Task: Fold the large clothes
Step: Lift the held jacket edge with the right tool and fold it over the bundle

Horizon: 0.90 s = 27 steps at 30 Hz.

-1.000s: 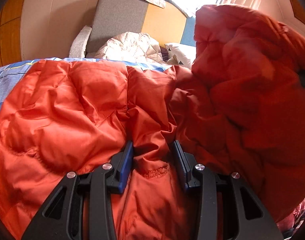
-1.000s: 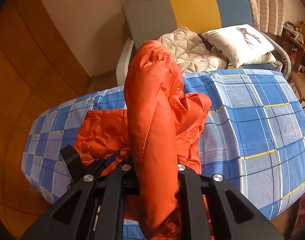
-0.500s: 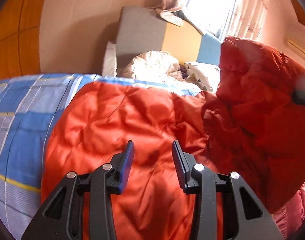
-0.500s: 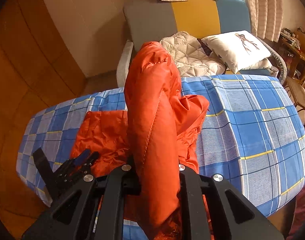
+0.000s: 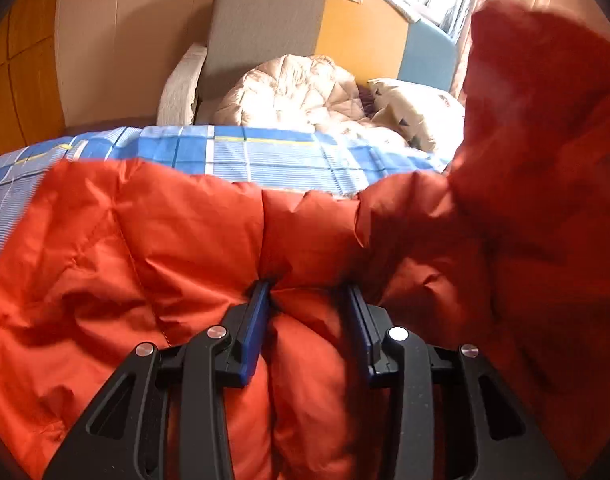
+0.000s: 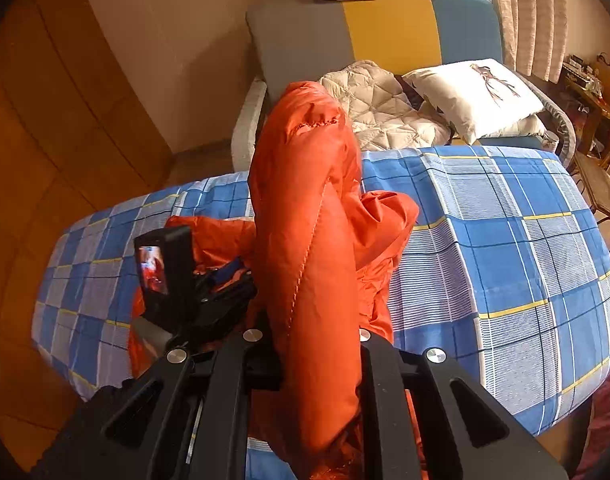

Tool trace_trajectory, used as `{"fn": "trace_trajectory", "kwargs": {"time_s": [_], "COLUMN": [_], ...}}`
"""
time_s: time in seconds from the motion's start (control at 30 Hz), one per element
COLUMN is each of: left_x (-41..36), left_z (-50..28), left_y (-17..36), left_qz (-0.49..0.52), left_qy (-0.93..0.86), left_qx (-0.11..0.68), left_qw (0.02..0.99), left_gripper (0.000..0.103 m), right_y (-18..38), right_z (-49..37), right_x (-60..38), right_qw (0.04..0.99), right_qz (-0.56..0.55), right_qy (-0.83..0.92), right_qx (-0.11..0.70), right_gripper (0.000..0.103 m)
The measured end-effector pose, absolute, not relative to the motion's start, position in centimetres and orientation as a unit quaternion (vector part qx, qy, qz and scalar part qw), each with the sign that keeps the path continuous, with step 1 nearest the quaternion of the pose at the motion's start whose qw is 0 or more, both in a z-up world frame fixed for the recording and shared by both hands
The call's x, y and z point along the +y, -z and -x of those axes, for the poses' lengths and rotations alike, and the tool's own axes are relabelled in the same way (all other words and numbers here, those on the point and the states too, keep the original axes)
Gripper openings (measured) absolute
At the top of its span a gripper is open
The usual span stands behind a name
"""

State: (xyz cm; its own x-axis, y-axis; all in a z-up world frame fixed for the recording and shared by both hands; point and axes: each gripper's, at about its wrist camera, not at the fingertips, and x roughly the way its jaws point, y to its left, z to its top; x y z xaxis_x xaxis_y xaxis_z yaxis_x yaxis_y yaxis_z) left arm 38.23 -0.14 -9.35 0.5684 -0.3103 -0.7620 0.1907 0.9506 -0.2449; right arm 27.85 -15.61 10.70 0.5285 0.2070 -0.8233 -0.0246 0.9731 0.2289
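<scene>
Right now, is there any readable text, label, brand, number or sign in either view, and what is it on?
None can be read in either view.
Orange jacket: no label or logo shows.
Pillow: a drawn figure only, no words.
Left gripper's small screen: shows a picture, too small and blurred for any text.
Clutter on the side table: too small to read.
Plaid sheet: pattern only.

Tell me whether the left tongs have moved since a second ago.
Yes. In the right wrist view the left tongs have come up the orange jacket, away from the near edge of the checked sheet.
</scene>
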Motion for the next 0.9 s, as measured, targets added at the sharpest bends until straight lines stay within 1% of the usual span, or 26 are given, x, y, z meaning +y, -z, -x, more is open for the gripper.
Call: {"fn": "trace_trajectory", "kwargs": {"time_s": [0.1,0.23,0.33,0.4,0.5,0.63,0.7,0.73,0.9], "left_x": [0.2,2.7,6.3,8.9,12.0,14.8,15.7,16.1,17.3], "left_z": [-38.0,-35.7,-32.8,-31.0,-29.4,-28.1,-27.8,-27.7,-27.6], "left_y": [9.1,6.9,4.8,4.3,5.3,6.3,6.3,6.4,6.5], "left_qz": [0.077,0.099,0.107,0.102,0.088,0.098,0.096,0.096,0.087], "left_qy": [0.147,0.156,0.147,0.131,0.100,0.078,0.072,0.074,0.070], "left_qx": [0.442,0.420,0.387,0.377,0.390,0.403,0.405,0.405,0.415], "left_qw": [0.882,0.889,0.904,0.911,0.911,0.907,0.906,0.906,0.903], "left_gripper": [0.038,0.039,0.040,0.040,0.040,0.040,0.040,0.042,0.042], "right_y": [-10.7,-11.0,-11.4,-11.4,-11.0,-9.4,-8.5,-8.0,-6.2], "right_z": [-27.8,-27.7,-27.6,-27.6,-27.6,-27.7,-27.7,-27.8,-28.5], "right_x": [-14.6,-12.7,-11.1,-9.9,-7.9,-4.8,-3.1,-2.1,1.2], "right_qw": [0.869,0.873,0.876,0.877,0.877,0.872,0.869,0.868,0.861], "right_qz": [-0.093,-0.075,-0.060,-0.051,-0.054,-0.086,-0.099,-0.100,-0.128], "right_qy": [-0.072,-0.073,-0.071,-0.068,-0.058,-0.057,-0.062,-0.064,-0.072], "right_qx": [0.480,0.477,0.474,0.474,0.475,0.478,0.481,0.482,0.487], "right_gripper": [0.012,0.012,0.012,0.012,0.012,0.012,0.012,0.012,0.012]}}
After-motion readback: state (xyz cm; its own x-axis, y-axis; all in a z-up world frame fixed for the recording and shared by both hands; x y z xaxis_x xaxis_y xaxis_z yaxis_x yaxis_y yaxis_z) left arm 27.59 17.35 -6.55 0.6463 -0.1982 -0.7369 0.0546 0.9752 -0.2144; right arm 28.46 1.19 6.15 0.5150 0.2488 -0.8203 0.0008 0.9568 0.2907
